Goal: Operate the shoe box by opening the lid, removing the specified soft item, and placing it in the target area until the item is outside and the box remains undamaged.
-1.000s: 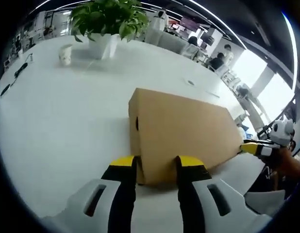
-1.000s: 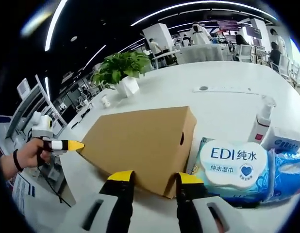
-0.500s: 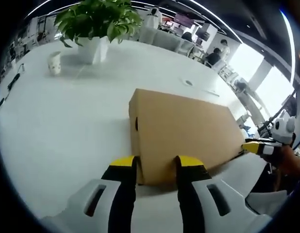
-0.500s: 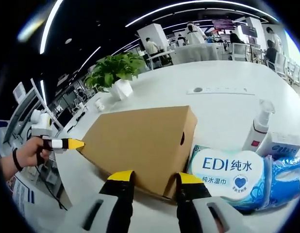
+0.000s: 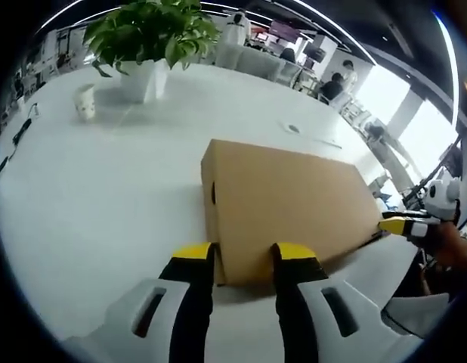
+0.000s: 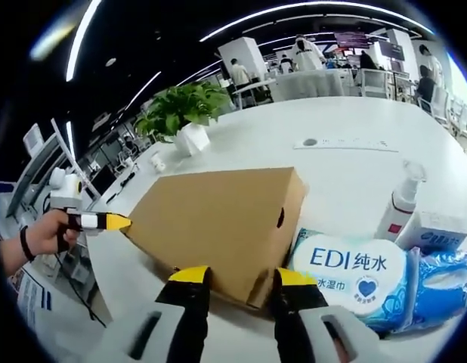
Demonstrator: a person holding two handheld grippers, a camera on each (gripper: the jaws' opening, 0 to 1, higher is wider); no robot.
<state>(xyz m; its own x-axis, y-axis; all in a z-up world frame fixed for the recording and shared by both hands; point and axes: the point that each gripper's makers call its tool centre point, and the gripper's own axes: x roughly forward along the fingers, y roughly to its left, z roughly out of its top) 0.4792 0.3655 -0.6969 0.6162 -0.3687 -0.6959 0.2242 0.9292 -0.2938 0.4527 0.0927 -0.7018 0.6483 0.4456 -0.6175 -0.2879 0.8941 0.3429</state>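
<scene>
The closed cardboard shoe box (image 5: 282, 204) lies near the front edge of the white table (image 5: 90, 197), its lid still down. The left gripper (image 5: 242, 255) stands with jaws parted at one front corner of the box, gripping nothing; the right gripper (image 6: 241, 276) is likewise spread at the opposite front corner, empty. Each gripper's yellow tip also shows at the far corner in the other's view. A wet wipes pack (image 6: 354, 276) and a spray bottle (image 6: 403, 200) sit just beside the box. To open cleanly, both tips should probably catch under the lid's lip and lift evenly, avoiding crushed corners. The soft item is hidden inside.
</scene>
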